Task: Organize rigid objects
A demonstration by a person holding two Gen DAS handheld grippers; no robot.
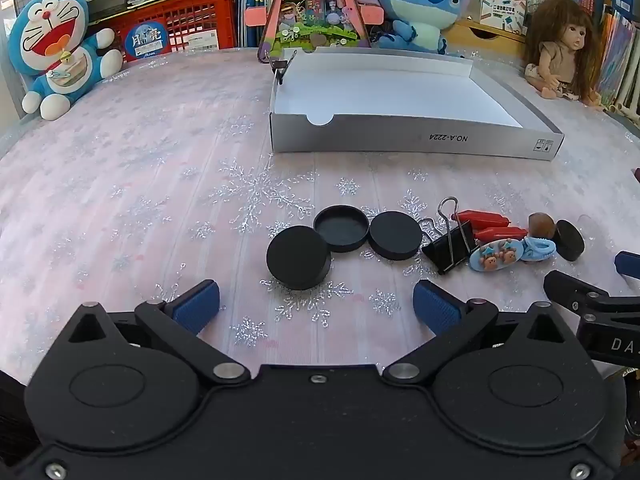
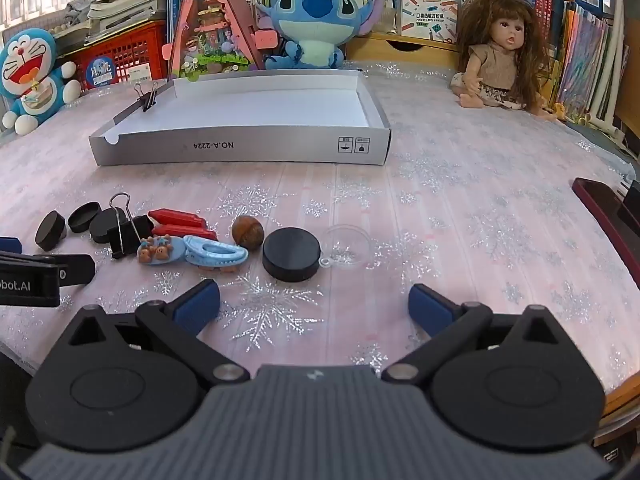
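left gripper hovering spread near black cap | right gripper hovering spread near black puck | tray lying beyond

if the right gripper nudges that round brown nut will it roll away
Probably: the round brown nut looks near-spherical with a hard shell, so it should roll easily. The pink snowflake tablecloth may slow it slightly. The black plastic disc and red clips beside it could stop it.

Right gripper: bottom centre, jaws apart, empty.
Black disc: centre, just above it.
Grey box: upper centre.
Doll: upper right.
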